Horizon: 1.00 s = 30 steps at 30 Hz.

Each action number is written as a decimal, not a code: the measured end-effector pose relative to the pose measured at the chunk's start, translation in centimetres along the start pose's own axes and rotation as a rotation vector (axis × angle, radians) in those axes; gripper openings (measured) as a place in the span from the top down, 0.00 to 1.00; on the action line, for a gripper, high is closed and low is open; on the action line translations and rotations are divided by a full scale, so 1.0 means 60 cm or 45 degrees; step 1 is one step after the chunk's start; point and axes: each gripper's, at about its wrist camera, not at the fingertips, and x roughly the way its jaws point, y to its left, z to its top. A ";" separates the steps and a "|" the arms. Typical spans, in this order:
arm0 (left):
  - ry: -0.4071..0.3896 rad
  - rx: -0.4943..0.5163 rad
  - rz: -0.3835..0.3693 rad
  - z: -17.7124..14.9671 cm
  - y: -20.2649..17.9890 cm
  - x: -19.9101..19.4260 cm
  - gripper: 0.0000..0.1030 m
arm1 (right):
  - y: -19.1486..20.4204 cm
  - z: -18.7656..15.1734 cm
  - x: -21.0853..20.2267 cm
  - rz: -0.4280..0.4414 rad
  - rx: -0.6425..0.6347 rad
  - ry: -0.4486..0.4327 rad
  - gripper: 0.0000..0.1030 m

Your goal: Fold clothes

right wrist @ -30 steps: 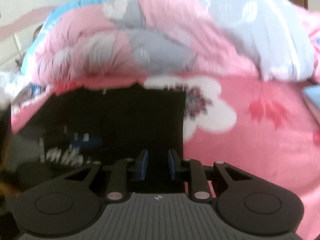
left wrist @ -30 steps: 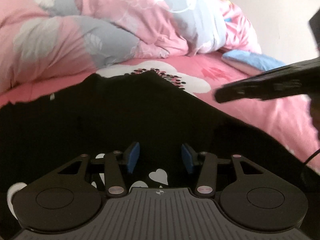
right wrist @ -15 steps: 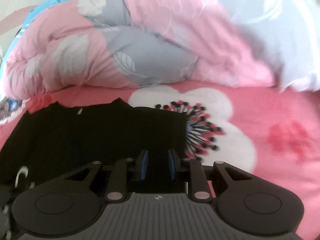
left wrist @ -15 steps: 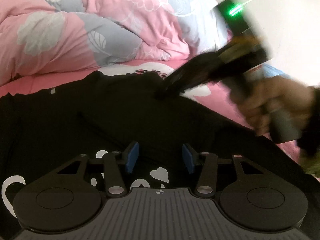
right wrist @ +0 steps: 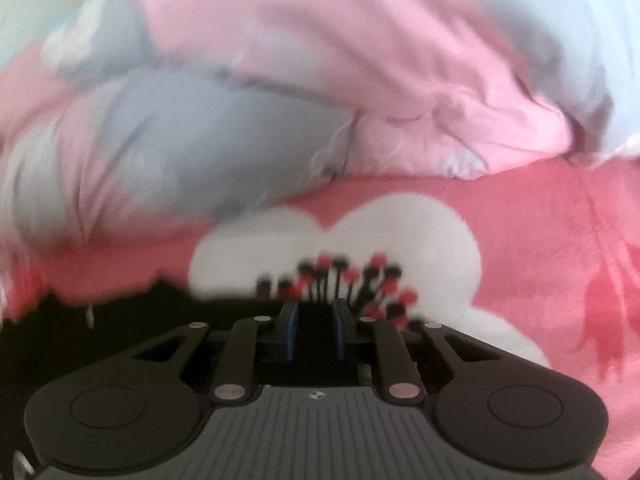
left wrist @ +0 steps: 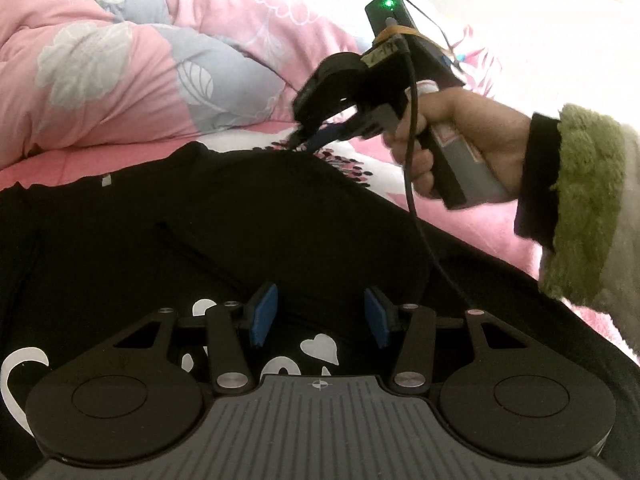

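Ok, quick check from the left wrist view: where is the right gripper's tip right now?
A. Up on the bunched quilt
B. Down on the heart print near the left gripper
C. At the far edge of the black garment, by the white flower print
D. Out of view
C: the right gripper has its fingertips at the far edge of the black garment, where it meets the white flower print on the pink bedsheet.

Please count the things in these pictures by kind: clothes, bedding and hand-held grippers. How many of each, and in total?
Clothes: 1, black shirt.
Bedding: 2, quilt, pink sheet.
Grippers: 2, left gripper, right gripper.
Total: 5.
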 end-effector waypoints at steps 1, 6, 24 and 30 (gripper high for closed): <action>0.000 -0.003 -0.002 0.000 0.000 -0.001 0.53 | -0.006 0.004 -0.005 -0.027 0.007 -0.007 0.82; -0.001 -0.026 -0.017 0.002 0.005 -0.001 0.53 | -0.039 -0.010 -0.064 0.025 0.040 0.019 0.81; -0.002 -0.069 -0.046 0.003 0.013 0.001 0.53 | -0.027 -0.186 -0.190 0.197 -0.220 0.177 0.82; -0.004 -0.079 -0.054 0.004 0.016 0.000 0.53 | -0.100 -0.206 -0.247 0.216 0.043 0.188 0.80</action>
